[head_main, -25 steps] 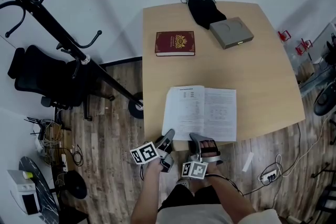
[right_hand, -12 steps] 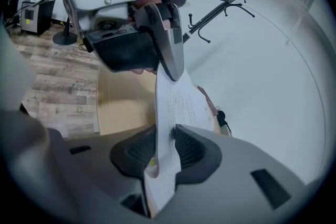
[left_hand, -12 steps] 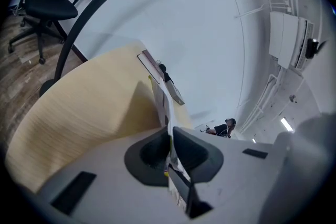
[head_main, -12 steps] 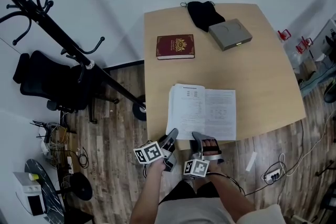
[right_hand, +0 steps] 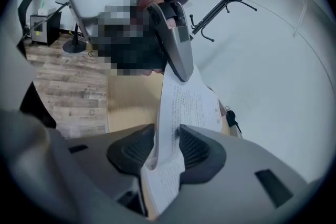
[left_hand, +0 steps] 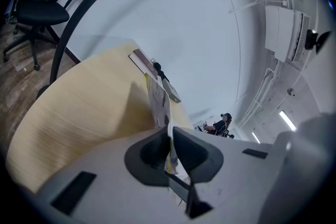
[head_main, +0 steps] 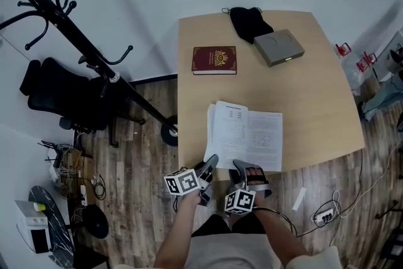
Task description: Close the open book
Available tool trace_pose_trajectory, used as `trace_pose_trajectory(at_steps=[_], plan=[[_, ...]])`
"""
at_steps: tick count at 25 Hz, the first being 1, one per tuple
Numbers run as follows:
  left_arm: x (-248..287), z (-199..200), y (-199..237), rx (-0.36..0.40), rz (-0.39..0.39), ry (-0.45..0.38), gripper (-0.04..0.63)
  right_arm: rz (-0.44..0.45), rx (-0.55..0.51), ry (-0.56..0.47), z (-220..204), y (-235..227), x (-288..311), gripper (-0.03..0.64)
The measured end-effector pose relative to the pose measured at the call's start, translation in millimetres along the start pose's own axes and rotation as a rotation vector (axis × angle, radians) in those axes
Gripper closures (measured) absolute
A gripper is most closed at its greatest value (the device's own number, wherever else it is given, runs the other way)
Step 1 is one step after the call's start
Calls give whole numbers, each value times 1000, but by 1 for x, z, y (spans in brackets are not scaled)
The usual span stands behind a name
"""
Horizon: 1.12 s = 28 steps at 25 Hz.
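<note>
while the open book (head_main: 245, 135) is lying spread flat on the table (head_main: 315, 104), at the table's near edge and left of its middle, two grippers are working on it from just off that edge. the left gripper (head_main: 211, 164) is reaching in over the table's near edge at the book's left corner. in the left gripper view its jaws are sitting clenched on a thin leaf of the open book, which is standing on edge between the pads (left_hand: 149, 149); whether that is one leaf or a few, i cannot tell. the right gripper (head_main: 245, 167) is sitting just beside it at the same table edge. in the right gripper view its jaws are opening, with one printed page curving up between them and a gap showing beside the paper, so it is grasping nothing. each gripper is carrying one marker cube, two in all (head_main: 181, 182) (head_main: 239, 201), both hanging off the table's near edge.

two books are lying on the table: the open one and one closed red book (head_main: 215, 60) toward the table's far left corner. one grey box (head_main: 279, 47) is resting near the table's far edge, touching one black cloth (head_main: 249, 22) lying right at that far edge. off the table's left side, one coat rack (head_main: 82, 41) is leaning across the floor, and one office chair (head_main: 63, 97) is standing beyond it.
</note>
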<state>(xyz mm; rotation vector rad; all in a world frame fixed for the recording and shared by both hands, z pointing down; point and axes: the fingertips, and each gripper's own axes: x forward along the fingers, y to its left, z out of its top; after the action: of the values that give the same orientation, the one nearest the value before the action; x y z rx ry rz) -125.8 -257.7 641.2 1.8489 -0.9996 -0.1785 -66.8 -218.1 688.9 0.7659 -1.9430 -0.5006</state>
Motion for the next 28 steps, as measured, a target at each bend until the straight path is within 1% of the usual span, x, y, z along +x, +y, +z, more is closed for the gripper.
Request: trace_pose_trajectory(at_steps=[3,6,8,10,13,15,19,22,25,28], plan=[[3,1,-7,20,-10,6,560,45,11,-33,1,-5,-15,452],[5,2,-14,38,-15,11,560,71,28,-66,0,-10,-30,446],[7,2,-19,52,-14,17,560,82,90,-82,-6,-16,-37,446],[8,1,-25,64,-16,21,560,82,181,-93,-14,-27,-42,446],[11,-1,-32,80,-17,26,560,62,314,-103,-28,-46,-42,449],[12,-3,-36,90,-16,33,560,50,380,-98,-37,-56,-40,449],[17,-6,-47,115,-22,42,560,37,462,-86,-49,-72,-34,456],[22,-10,-55,140,-34,67,560,38,517,-77,-54,-75,-31,462],[26,-12,-61,159,-43,91,560,37,564,-71,-55,-79,-28,480],[29,-14,-67,172,-50,107,560,44,614,-92,-49,-84,-30,499]])
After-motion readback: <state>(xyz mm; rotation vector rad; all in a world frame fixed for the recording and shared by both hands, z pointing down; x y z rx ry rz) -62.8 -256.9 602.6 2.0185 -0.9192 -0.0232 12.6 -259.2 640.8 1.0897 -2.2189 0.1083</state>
